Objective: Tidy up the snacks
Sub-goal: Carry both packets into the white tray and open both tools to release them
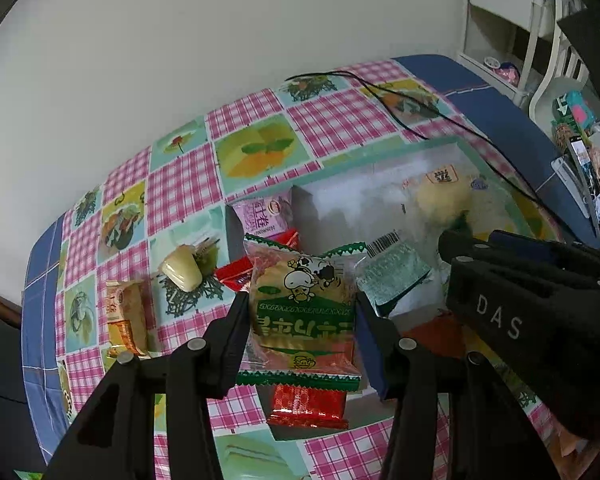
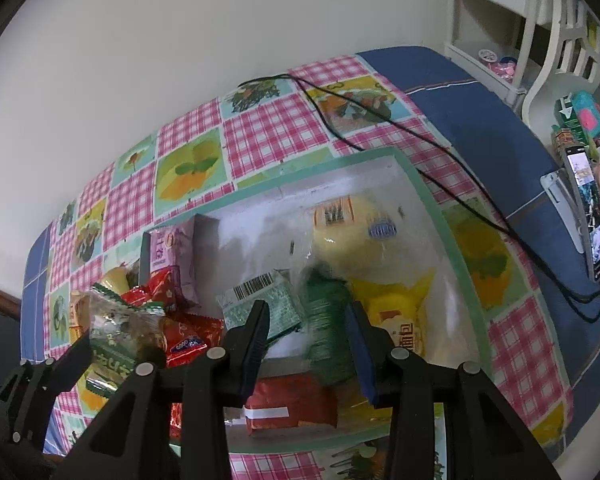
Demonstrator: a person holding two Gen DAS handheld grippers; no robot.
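My left gripper (image 1: 302, 312) is shut on a green-edged snack packet with a cartoon cow (image 1: 302, 304) and holds it above the left end of the clear storage box (image 1: 380, 152). It also shows in the right wrist view (image 2: 116, 332). My right gripper (image 2: 306, 320) is open over the box (image 2: 432, 208); a blurred green packet (image 2: 328, 328) hangs between its fingers, loose. The box holds a yellow bread bag (image 2: 364, 232), a barcode packet (image 2: 260, 304) and an orange-red packet (image 2: 292, 404).
On the checked tablecloth (image 1: 180, 188) lie a pale yellow candy (image 1: 182, 270), an orange packet (image 1: 124, 316), a pink packet (image 1: 266, 212) and red packets (image 1: 308, 404). A black cable (image 2: 380, 120) crosses the table. A phone on a stand (image 2: 588, 208) is at right.
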